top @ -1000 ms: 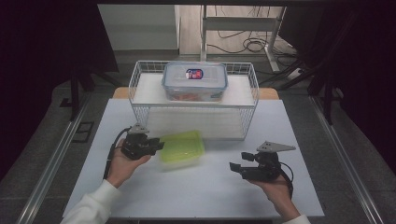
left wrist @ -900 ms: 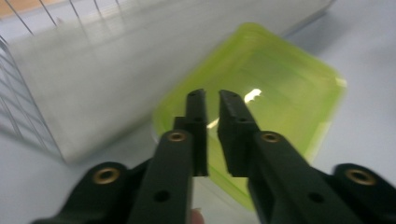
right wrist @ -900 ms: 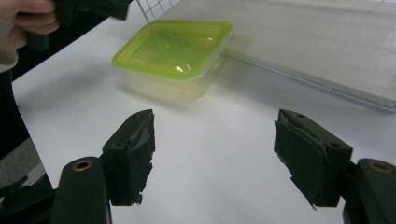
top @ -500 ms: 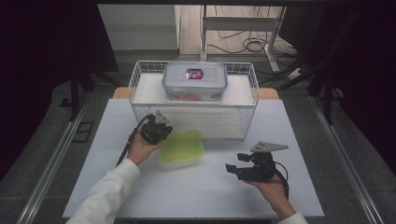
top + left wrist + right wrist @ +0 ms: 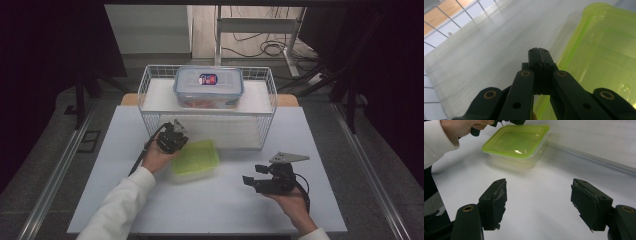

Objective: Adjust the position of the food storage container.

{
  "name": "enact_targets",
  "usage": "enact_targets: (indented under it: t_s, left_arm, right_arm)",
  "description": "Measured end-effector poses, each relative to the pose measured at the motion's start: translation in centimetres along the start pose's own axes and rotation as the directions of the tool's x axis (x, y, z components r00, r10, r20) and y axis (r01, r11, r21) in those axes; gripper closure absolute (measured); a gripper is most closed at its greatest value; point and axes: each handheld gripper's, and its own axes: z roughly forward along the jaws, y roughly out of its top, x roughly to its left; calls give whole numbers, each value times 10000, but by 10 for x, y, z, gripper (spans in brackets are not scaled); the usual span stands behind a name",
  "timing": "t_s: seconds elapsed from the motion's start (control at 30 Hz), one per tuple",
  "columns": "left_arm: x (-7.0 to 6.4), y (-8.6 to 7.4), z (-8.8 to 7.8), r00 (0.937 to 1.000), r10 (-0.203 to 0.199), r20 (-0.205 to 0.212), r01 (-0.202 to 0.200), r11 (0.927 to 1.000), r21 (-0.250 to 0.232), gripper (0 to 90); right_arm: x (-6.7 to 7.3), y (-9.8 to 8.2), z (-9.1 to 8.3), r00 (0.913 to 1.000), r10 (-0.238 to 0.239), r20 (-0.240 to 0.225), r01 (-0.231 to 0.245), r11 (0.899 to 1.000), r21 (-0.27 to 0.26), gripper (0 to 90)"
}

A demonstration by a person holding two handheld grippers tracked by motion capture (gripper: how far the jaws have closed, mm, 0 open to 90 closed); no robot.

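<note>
Left tongs (image 5: 176, 131) pressed together, empty, at the green-lidded box's (image 5: 195, 159) far-left corner, box on the bench (image 5: 225, 200) just before the wire basket (image 5: 150, 95); right tongs (image 5: 248, 181) apart, idle; a nudge could skid the box.

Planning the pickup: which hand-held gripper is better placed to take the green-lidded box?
Left hand-held gripper: beside the green-lidded box, though shut. Right hand-held gripper is open but well apart from it.

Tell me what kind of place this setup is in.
Probably a lab or recording workspace, not a kitchen: a bare white table, loose cables on the floor behind, and a wire basket holding a clear lidded box.
</note>
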Motion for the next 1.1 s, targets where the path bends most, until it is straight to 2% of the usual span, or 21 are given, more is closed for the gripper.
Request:
enact_targets:
  t_s: [0.03,0.1,0.3,0.37,0.57,0.67,0.77,0.83,0.9,1.03,1.1]
  left_arm:
    - [0,0,0,9999,82,120,-83,10000,53,900]
    - [-2,0,-1,9996,-3,281,2,10000,45,900]
    - [-12,2,-1,9944,487,940,-495,9987,69,900]
    - [-16,3,-1,9923,539,1113,-540,9985,-22,900]
    - [-33,6,-3,9802,1086,1655,-1095,9940,-41,900]
    - [-43,7,-4,9720,1386,1900,-1395,9902,-85,900]
    - [-54,9,-5,9681,1378,2091,-1390,9903,-92,900]
    - [-58,10,-5,9632,1598,2162,-1613,9868,-108,900]
    - [-61,11,-4,9604,1651,2243,-1669,9859,-110,900]
    - [-67,12,-3,9592,1434,2436,-1419,9896,-238,900]
    - [-70,13,-3,9573,1447,2503,-1438,9894,-222,900]
  right_arm:
    - [0,0,0,10000,-15,12,15,10000,14,289]
    - [0,0,1,10000,-10,13,10,10000,45,289]
    - [1,0,3,10000,-43,-6,43,10000,85,289]
    - [1,0,3,10000,-72,-15,72,9999,84,288]
    - [0,0,3,10000,-56,3,56,10000,50,288]
    - [0,0,3,10000,-48,-7,48,10000,63,289]
    - [1,-1,3,10000,-55,-30,56,9999,118,289]
    - [1,-1,4,10000,-78,-28,79,9999,139,289]
    - [1,-1,4,10000,-52,-43,52,9999,163,289]
    - [1,-1,4,10000,-58,-32,59,9999,118,289]
    - [0,-1,3,10000,-60,-28,60,9999,122,289]
